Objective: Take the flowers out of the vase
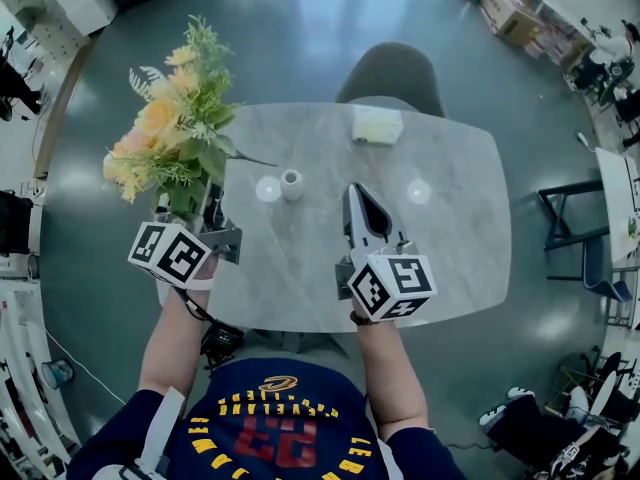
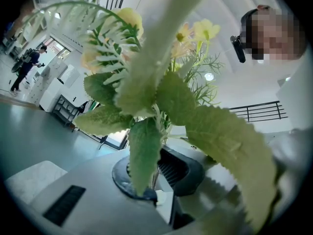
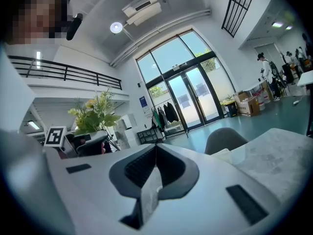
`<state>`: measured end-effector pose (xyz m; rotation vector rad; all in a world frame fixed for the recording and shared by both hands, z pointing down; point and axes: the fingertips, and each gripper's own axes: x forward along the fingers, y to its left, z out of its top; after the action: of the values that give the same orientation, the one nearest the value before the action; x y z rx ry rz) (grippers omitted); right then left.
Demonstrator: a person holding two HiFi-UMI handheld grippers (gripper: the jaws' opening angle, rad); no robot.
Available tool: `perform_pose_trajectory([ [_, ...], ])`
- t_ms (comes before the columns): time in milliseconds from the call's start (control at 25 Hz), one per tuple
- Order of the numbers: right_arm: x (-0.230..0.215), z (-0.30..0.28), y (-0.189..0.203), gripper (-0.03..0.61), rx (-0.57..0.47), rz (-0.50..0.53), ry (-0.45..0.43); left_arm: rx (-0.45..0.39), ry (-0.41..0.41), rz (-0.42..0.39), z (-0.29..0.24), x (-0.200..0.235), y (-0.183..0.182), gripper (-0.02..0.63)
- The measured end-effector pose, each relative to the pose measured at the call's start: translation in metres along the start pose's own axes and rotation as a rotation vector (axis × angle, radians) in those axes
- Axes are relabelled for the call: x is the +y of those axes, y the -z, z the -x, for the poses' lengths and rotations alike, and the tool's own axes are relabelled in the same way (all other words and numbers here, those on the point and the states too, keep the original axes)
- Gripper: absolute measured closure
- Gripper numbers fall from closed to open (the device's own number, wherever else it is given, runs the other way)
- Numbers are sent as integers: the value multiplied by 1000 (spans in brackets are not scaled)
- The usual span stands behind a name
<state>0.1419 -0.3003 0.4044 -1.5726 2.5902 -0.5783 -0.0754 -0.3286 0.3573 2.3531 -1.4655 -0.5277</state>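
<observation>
A bunch of yellow and peach flowers [image 1: 170, 118] with green leaves hangs over the table's left edge, its stems [image 2: 152, 176] pinched in my left gripper [image 1: 207, 211], which is shut on them. In the left gripper view, leaves [image 2: 146, 151] fill most of the picture. The flowers stand clear of the small white vase [image 1: 291, 184], which stays upright on the grey marble table [image 1: 450, 248]. My right gripper [image 1: 354, 194] hovers just right of the vase, jaws shut with nothing between them. From the right gripper [image 3: 154, 153] view the flowers [image 3: 93, 114] show at the left.
A folded white cloth [image 1: 377, 125] lies at the table's far edge, in front of a grey chair [image 1: 390, 71]. A dark metal frame [image 1: 572, 230] stands to the right of the table. Cardboard boxes [image 1: 512, 8] sit far back right.
</observation>
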Motion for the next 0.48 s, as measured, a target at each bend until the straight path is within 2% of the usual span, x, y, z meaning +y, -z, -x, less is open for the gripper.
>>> perform_pose_trajectory([
  [480, 12, 3, -19, 571, -56, 42, -98, -31, 6, -11, 0, -19, -5, 596],
])
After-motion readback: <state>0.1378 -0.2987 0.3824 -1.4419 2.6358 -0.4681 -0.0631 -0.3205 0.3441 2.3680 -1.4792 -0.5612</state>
